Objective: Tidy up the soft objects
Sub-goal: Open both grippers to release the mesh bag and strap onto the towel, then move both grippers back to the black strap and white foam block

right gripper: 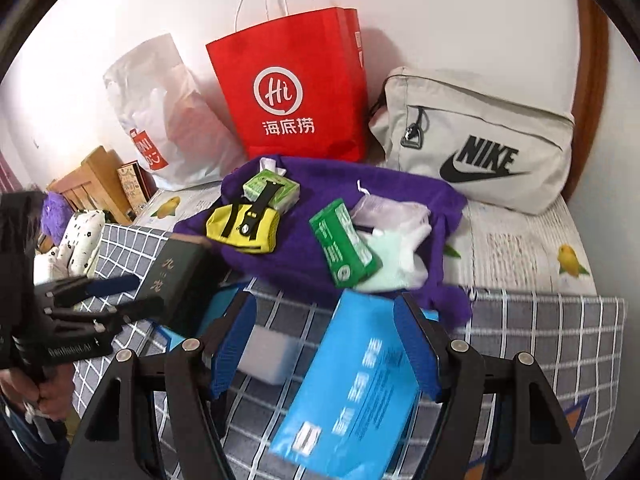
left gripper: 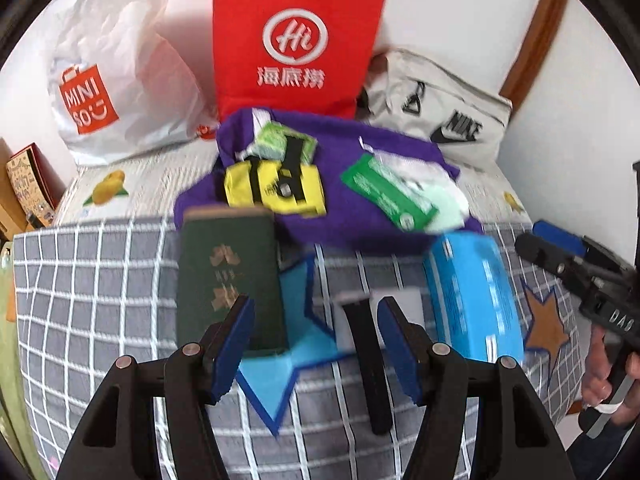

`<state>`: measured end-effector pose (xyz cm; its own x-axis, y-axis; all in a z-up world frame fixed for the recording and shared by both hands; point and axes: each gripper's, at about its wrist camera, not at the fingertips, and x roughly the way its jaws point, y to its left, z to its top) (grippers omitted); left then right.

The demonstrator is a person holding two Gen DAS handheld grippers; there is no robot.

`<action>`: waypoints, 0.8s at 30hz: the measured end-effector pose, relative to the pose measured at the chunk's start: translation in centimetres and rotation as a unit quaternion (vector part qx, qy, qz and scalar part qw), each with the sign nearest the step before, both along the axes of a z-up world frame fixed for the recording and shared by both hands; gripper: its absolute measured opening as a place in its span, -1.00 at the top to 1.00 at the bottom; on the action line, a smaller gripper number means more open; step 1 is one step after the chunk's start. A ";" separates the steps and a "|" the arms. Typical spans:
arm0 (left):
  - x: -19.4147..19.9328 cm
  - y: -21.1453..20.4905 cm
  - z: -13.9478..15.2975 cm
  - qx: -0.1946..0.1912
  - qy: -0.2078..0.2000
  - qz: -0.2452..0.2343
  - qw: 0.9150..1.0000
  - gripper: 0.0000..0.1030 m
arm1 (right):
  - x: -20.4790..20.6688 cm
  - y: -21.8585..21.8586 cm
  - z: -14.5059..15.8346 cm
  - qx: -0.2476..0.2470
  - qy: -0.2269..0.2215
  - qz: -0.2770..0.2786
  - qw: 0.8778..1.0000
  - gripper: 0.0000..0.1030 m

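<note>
A purple cloth (left gripper: 344, 224) (right gripper: 316, 248) lies on the bed with a yellow pack (left gripper: 276, 190) (right gripper: 244, 226), a light green pack (left gripper: 280, 144) (right gripper: 272, 190), a dark green pack (left gripper: 388, 194) (right gripper: 344, 250) and pale bags on it. A dark green box (left gripper: 230, 280) (right gripper: 176, 276) and a blue pack (left gripper: 472, 296) (right gripper: 356, 392) rest on the checked blanket (left gripper: 100, 280). My left gripper (left gripper: 316, 344) is open above a black strap (left gripper: 366, 364). My right gripper (right gripper: 326, 344) is open, its fingers either side of the blue pack.
A white Miniso bag (left gripper: 116, 80) (right gripper: 168, 120), a red paper bag (left gripper: 296, 40) (right gripper: 296, 92) and a grey Nike bag (left gripper: 440, 112) (right gripper: 476, 140) stand along the wall. A white block (right gripper: 268, 356) lies on the blanket. Wooden furniture (right gripper: 92, 184) stands left.
</note>
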<state>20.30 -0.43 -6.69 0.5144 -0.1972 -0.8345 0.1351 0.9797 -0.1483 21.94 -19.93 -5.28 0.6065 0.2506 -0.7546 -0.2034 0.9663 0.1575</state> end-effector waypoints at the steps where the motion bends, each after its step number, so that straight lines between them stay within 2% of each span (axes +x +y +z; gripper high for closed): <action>1: -0.5 -0.3 -0.3 0.000 0.001 -0.002 1.000 -0.20 | -0.4 -0.1 -0.1 0.003 0.000 -0.001 1.000 -0.38; 6: -2.8 -1.3 -1.9 -0.015 0.009 -0.004 1.000 -0.20 | -2.1 -0.4 -0.8 0.011 0.005 -0.005 1.000 -0.38; 10: -3.6 -2.2 -3.9 -0.026 0.021 -0.005 0.999 -0.20 | -3.4 -0.7 -1.6 -0.005 0.010 0.000 1.000 -0.37; 16: -3.3 -3.5 -6.4 -0.024 0.044 0.004 0.999 -0.18 | -4.7 -1.5 -3.2 -0.014 0.018 -0.003 1.000 -0.37; 20: -2.8 -4.4 -7.2 -0.025 0.045 0.010 0.999 -0.17 | -5.0 -2.2 -4.0 -0.017 0.025 -0.003 1.000 -0.37; 24: -2.1 -5.1 -8.2 -0.008 0.051 0.013 0.999 -0.15 | -5.2 -2.8 -4.5 -0.022 0.030 -0.007 0.999 -0.37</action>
